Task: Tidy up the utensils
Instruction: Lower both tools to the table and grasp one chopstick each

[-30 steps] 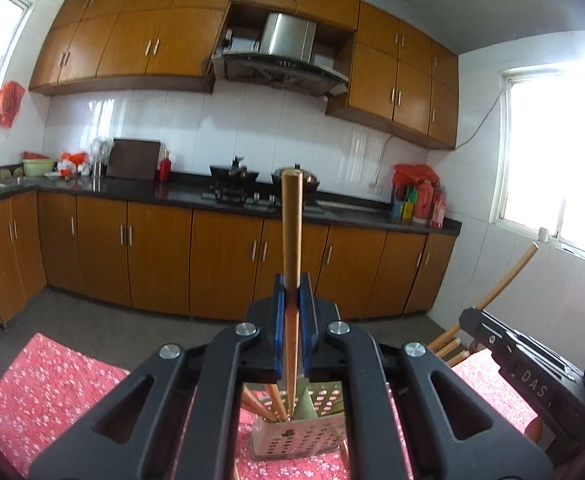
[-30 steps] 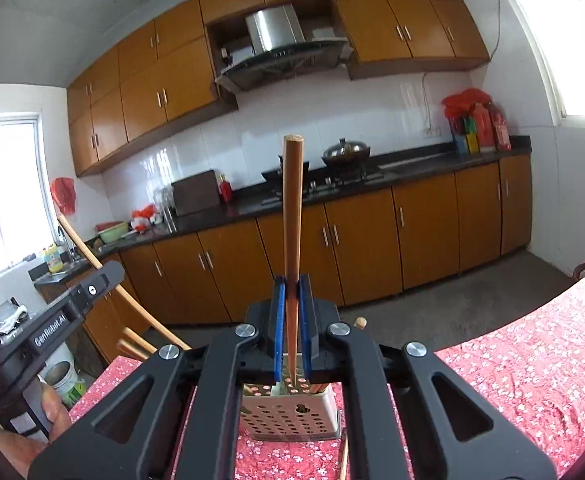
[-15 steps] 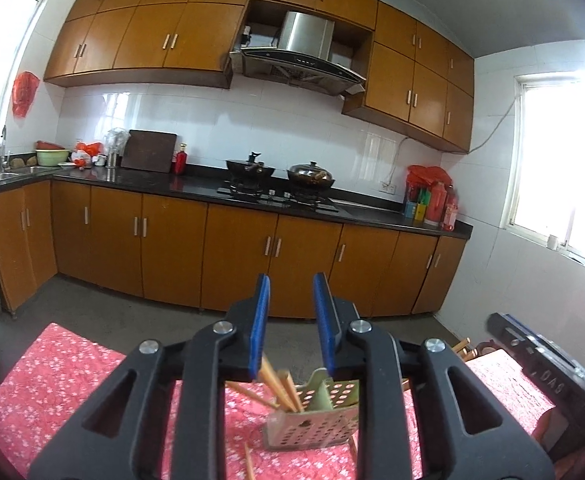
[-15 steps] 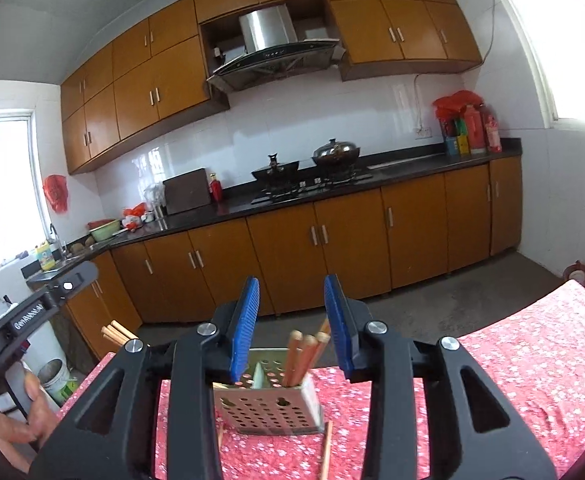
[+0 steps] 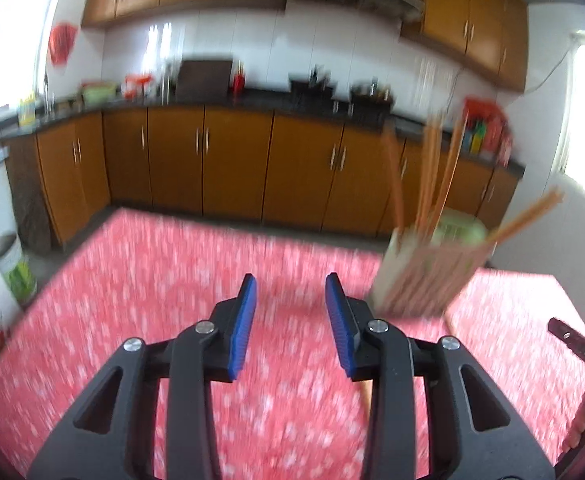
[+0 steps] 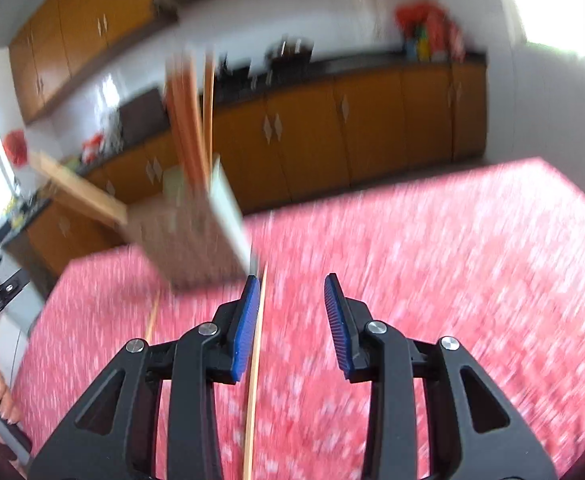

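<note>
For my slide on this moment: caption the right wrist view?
Open right hand-held gripper above loose chopstick, beside chopstick holder.

The bench (image 5: 140, 280) wore a red cloth with a small white flower print, matt and soft-looking. The chopsticks (image 5: 432, 176) looked like plain, unvarnished wood, as did a loose one (image 6: 254, 360) lying on the cloth. Their holder (image 5: 424, 280) seemed pale plastic, though blur hid its finish. Each tool (image 5: 290, 312) (image 6: 292, 312) was matt black plastic with ribbed blue rubbery pads (image 5: 244, 328) and shiny metal screws (image 5: 374, 325)
</note>
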Available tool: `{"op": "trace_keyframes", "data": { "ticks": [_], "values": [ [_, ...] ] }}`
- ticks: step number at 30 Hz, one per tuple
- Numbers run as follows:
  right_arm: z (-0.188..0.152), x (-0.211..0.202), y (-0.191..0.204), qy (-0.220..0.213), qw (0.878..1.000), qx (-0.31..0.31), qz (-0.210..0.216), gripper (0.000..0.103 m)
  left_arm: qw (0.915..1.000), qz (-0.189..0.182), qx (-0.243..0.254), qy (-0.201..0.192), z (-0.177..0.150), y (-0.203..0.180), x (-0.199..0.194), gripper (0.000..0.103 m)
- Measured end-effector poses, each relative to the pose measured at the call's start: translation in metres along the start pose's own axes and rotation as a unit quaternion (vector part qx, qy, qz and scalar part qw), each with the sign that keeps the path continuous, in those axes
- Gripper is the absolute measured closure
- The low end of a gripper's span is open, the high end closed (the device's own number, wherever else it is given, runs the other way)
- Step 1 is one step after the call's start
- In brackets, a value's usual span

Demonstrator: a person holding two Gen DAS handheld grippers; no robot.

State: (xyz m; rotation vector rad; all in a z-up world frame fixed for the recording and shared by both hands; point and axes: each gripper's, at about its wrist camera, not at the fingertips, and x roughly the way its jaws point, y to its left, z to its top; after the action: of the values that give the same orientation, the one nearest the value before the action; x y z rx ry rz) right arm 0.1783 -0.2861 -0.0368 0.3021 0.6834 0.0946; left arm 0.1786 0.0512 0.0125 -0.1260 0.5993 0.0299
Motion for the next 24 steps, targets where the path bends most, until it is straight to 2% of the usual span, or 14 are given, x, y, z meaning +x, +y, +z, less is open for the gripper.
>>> {"op": "trace_keyframes", "data": {
  "ticks": [3, 7, 10, 14, 19, 24],
  "values": [
    [-0.029, 0.020, 0.008, 0.056, 0.998, -0.005, 0.021, 0.073, 0.9992, -0.007, -0.003, 0.039, -0.026, 0.004, 0.014, 0.067],
    [-0.056, 0.042, 0.025, 0.103, 0.994, -0.026, 0.028, 0.077, 0.9974, -0.025, 0.001, 0.068, -0.050, -0.006, 0.024, 0.067],
    [-0.062, 0.050, 0.033, 0.115, 0.993, -0.033, 0.023, 0.077, 0.9959, -0.037, 0.012, 0.082, -0.061, -0.015, 0.028, 0.067],
    [-0.067, 0.056, 0.038, 0.116, 0.992, -0.058, 0.001, 0.095, 0.9930, -0.055, 0.025, 0.101, -0.073, -0.032, 0.033, 0.067],
    [-0.059, 0.056, 0.013, 0.107, 0.993, -0.029, -0.028, 0.096, 0.9887, -0.074, 0.043, 0.123, -0.082, -0.057, 0.042, 0.067],
    [-0.055, 0.053, -0.006, 0.104, 0.994, -0.009, -0.039, 0.096, 0.9844, -0.071, 0.068, 0.146, -0.095, -0.080, 0.054, 0.067]
  ]
}}
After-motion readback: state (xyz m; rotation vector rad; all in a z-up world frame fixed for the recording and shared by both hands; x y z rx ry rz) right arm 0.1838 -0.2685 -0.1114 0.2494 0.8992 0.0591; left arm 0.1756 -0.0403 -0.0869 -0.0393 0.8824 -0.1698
